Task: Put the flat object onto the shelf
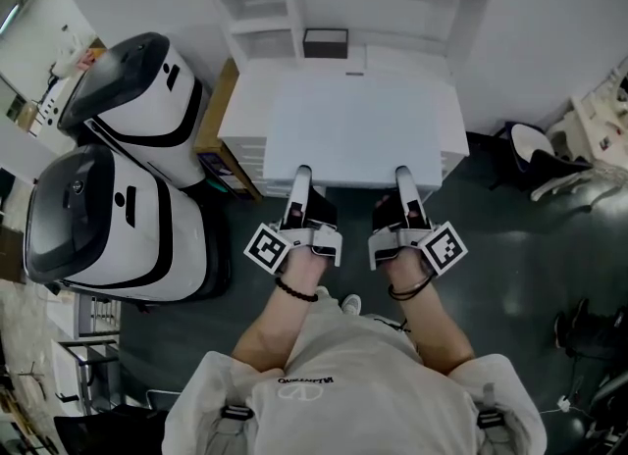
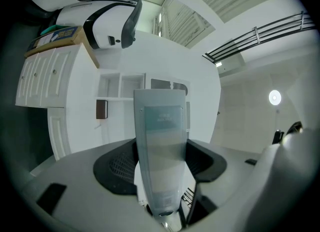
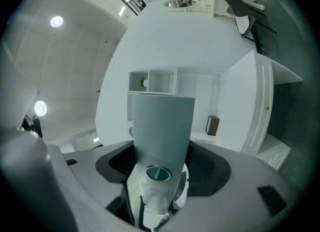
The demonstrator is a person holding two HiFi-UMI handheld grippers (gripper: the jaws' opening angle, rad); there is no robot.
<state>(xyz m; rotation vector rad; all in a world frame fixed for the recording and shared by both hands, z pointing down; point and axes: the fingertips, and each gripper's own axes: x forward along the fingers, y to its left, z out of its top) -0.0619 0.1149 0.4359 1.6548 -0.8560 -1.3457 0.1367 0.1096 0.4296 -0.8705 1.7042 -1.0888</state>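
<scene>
Flat white board (image 1: 365, 129) lies on the desk (image 1: 245, 110), its near long edge at the tips of the left claw (image 1: 302, 175) and right claw (image 1: 402, 175), both pressed together, empty. The shelf (image 1: 257, 24) stands straight beyond.

Beige shirt (image 1: 343, 394), black wristbands (image 1: 294, 291), white shoes (image 1: 350, 303)

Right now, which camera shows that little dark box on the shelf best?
The head view: the dark box shows broadest, centred on the shelf. Both gripper views show it narrower, off to one side.
</scene>
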